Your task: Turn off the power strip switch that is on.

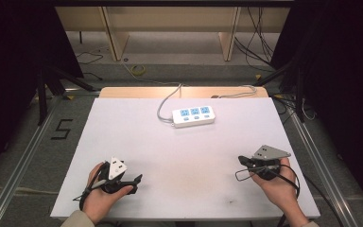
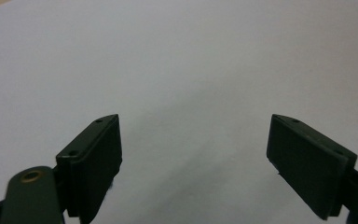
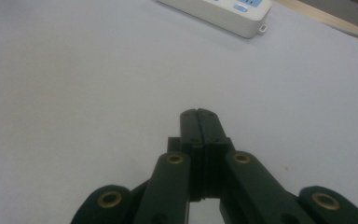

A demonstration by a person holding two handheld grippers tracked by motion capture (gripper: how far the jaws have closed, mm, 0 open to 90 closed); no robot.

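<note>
White tabletop [image 1: 179, 156] spans the scene; a black "5" [image 1: 62, 128] is marked on the floor to its left. One white power strip [image 1: 194, 116] with three blue sockets lies near the far edge, its grey cable [image 1: 166, 104] trailing back. Left gripper [image 1: 138, 179], near the front left, has its jaws wide apart. Right gripper [image 1: 240, 160], front right, has jaws pressed together, holding nothing.
</note>
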